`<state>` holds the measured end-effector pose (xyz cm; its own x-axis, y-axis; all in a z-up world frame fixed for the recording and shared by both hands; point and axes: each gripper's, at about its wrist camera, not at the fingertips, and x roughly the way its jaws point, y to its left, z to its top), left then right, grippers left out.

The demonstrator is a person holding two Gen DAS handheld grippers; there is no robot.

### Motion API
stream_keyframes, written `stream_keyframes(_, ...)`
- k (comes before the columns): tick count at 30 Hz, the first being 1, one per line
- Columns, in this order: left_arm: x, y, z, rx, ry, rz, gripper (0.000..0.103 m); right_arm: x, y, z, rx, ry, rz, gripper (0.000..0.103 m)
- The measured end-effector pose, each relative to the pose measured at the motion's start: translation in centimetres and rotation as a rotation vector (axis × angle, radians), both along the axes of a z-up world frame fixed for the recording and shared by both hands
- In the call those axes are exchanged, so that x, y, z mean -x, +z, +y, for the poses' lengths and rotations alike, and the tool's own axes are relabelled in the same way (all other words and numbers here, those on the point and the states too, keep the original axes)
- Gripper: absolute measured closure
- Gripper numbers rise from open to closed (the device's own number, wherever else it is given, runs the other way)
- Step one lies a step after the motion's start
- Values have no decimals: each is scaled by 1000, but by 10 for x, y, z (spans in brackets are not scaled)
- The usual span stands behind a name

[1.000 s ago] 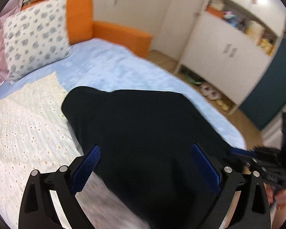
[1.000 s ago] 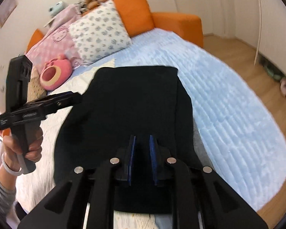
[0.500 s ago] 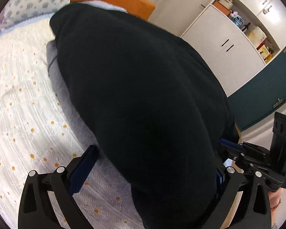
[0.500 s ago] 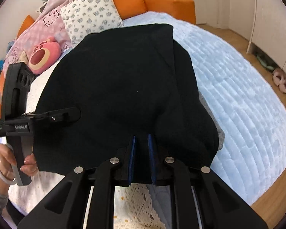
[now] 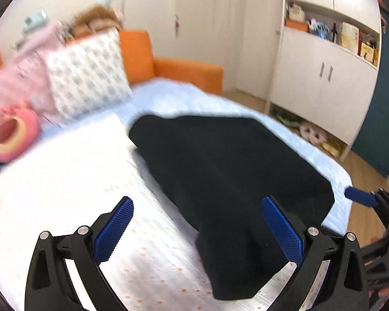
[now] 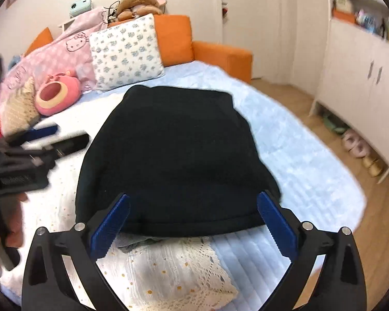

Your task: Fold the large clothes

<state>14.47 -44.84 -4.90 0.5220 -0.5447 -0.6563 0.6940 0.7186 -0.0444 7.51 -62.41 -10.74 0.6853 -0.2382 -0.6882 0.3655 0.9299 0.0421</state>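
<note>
Garment [image 6: 179,155], black and folded, lies on the bed [image 6: 311,171]. Right gripper [image 6: 194,223] has just sprung wide, pads off the hem. Left gripper [image 5: 202,233] gapes too, gripping nothing.

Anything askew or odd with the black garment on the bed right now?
Mostly tidy. The folded black fabric garment lies flat on the bed, but a grey layer pokes out under its near hem, beside the white lace-edged cloth.

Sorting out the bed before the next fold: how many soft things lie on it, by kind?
Black garment: 1
Patterned pillows: 2, floral white and pink cartoon-print
Pink round plush: 1
Brown plush toy: 1
Total: 5
</note>
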Motion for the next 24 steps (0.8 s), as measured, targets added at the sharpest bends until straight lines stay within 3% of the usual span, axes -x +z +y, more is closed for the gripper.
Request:
stream_keyframes(8,26,33,24,46,75,-95,2,16,24,25,54,-27,-31,5)
stream_keyframes(16,35,25,32,53,114,-130,2,33,37,26,74,-42,-208,5)
stream_keyframes(24,37,5,29,49,147,-118,2,32,32,25,110,-10,-250,5)
